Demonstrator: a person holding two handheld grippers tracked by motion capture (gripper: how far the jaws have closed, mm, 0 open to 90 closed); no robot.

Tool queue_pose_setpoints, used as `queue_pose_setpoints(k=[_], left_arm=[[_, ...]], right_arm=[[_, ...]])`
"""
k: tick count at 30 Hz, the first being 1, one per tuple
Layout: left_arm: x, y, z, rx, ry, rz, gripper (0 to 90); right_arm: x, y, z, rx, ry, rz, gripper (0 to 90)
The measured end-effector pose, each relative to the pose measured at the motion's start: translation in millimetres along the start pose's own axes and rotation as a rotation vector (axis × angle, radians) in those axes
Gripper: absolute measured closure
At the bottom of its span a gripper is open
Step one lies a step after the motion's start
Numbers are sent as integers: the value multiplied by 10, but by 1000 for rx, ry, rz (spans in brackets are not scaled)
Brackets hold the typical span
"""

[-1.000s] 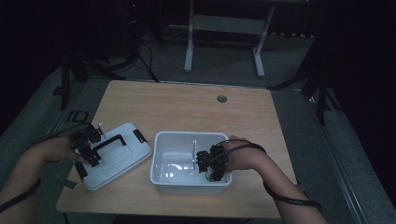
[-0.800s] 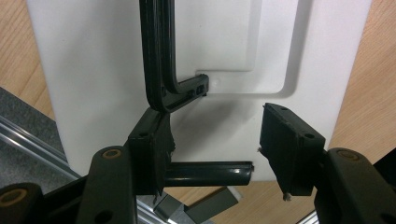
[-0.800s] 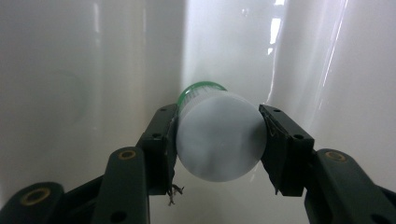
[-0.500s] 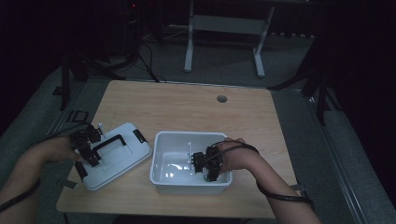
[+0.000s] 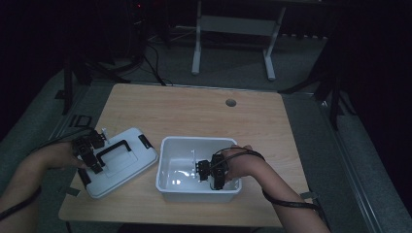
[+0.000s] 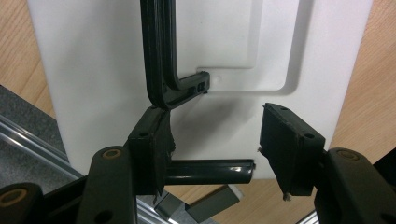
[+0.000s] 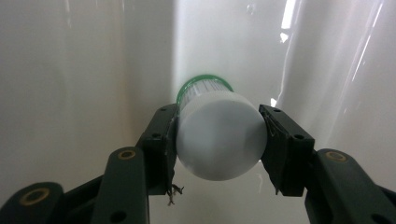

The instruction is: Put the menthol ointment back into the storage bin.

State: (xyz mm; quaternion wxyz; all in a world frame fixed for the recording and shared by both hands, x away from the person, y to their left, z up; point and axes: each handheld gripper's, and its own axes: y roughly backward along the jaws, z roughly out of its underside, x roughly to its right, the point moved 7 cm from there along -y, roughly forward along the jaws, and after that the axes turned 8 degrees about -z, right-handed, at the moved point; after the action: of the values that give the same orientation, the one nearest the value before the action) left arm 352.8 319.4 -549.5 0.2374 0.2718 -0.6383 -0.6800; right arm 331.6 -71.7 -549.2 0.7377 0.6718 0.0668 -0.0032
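Right gripper down inside the white bin, jaws clamped on a white bottle with a green band, held by its sides close to the bin's wall. Left gripper over the white lid lying on the table just left of the bin, jaws apart beside the lid's black handle.

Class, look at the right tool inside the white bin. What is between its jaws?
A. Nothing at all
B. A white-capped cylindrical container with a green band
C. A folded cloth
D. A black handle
B: in the right gripper view the right tool has both jaws pressed against the white-capped container, a green band behind its cap, inside the white bin.
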Motion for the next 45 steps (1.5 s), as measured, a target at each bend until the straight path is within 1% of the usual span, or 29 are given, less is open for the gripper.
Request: queue_pose_setpoints(k=[1, 3, 5, 6, 8, 14, 15, 17, 21, 22, 23, 24, 28, 32, 34, 35, 36, 37, 39, 41, 43, 44, 45], left_arm=[[0, -3, 1, -2, -1, -1, 429], [1, -5, 1, -2, -1, 0, 429], [1, -5, 1, -3, -1, 1, 429], [3, -6, 0, -4, -2, 0, 429], [3, -3, 0, -6, -3, -2, 429], [3, 6, -1, -7, -3, -2, 429], [2, 5, -1, -8, -3, -2, 429], [3, 5, -4, -6, -2, 0, 429], [5, 7, -5, -5, -2, -1, 429], [5, 8, -4, -6, -1, -1, 429], [6, 8, 1, -8, -1, 0, 429], [5, 7, 3, -9, 0, -1, 429], [8, 2, 7, -8, 1, -1, 429], [12, -4, 13, -13, -4, 1, 429], [11, -8, 15, -18, -4, -1, 429], [14, -5, 13, -16, -4, -1, 429], [15, -1, 10, -14, -4, -2, 429], [14, 2, 9, -14, -3, -3, 429], [14, 12, 5, -13, -6, -3, 429], [12, 22, 3, -13, -8, -3, 429], [19, 24, 1, -9, -10, 2, 429], [22, 23, -1, -10, -10, 2, 429], [25, 21, -3, -11, -8, 3, 429]], right_arm=[[-4, 2, 3, 0, -9, -12, 492], [-7, -1, 14, -14, -3, -6, 480], [-18, -4, 19, -17, -5, -15, 463], [-29, 21, 18, -6, -2, -21, 454], [-27, 64, 19, 4, -6, -19, 444], [-50, 224, 45, 17, 5, -17, 444], [-52, 247, 51, 18, 0, -17, 445], [-53, 287, 71, 10, 8, -10, 445], [-62, 354, 95, 22, 1, -11, 447], [-60, 379, 102, 26, 10, -6, 448], [-71, 436, 124, 32, 1, -5, 451], [-75, 465, 136, 34, 9, -1, 452], [-98, 598, 193, 50, 1, 13, 453], [-121, 684, 249, 61, -11, 12, 454], [-128, 747, 291, 73, -5, 20, 455], [-134, 770, 307, 78, -11, 20, 455], [-139, 809, 338, 85, -18, 22, 455], [-132, 837, 363, 91, -16, 26, 455], [-131, 884, 421, 91, -28, 36, 455], [-123, 938, 487, 109, -34, 49, 455], [-125, 955, 511, 114, -40, 50, 455], [-136, 1002, 587, 132, -51, 51, 453], [-138, 1019, 617, 138, -59, 52, 449]])
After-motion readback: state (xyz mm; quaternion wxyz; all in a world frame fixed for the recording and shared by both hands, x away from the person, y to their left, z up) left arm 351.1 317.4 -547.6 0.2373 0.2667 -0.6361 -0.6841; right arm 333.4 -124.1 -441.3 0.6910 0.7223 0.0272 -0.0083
